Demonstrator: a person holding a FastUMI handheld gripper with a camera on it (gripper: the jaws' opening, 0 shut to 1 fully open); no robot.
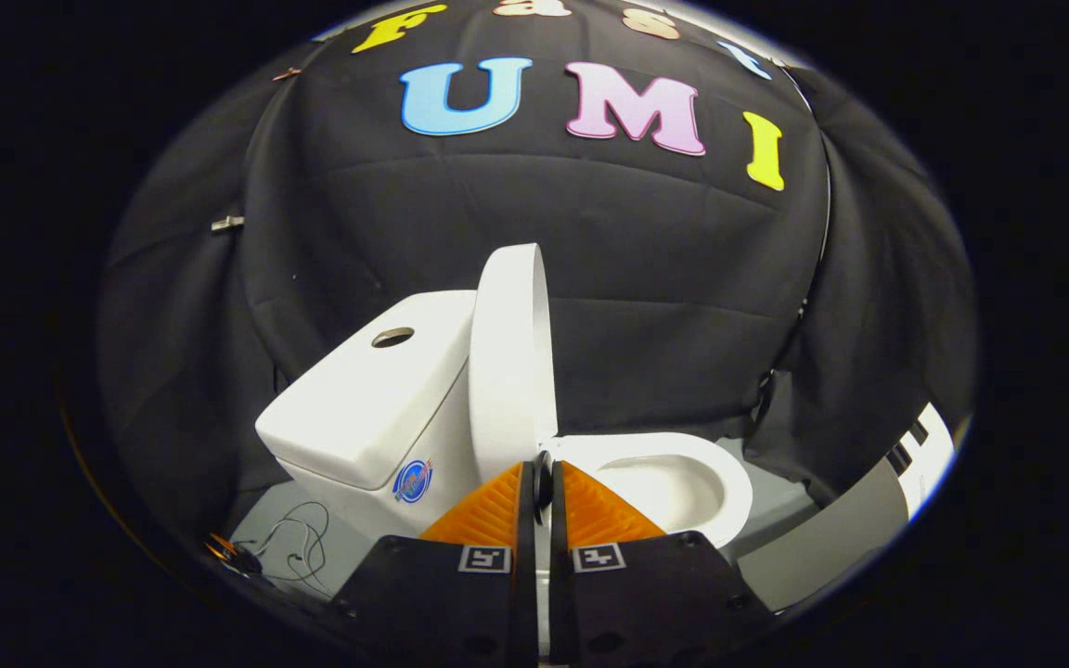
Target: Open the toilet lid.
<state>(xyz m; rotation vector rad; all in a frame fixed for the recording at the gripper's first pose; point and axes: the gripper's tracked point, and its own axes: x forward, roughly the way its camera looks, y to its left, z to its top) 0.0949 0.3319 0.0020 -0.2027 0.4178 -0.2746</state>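
White ceramic toilet (423, 427) sits just ahead of the gripper (542, 482). Its lid (508, 357) stands raised, nearly upright, against the tank (367, 394). The two fingers are drawn almost together, a thin slit between them, their tips at the lid's lower edge; whether they pinch it cannot be told.

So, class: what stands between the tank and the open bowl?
The raised lid, upright on edge, stands between the tank and the bowl in the gripper view. The gripper, jaws nearly closed, sits just before its base.
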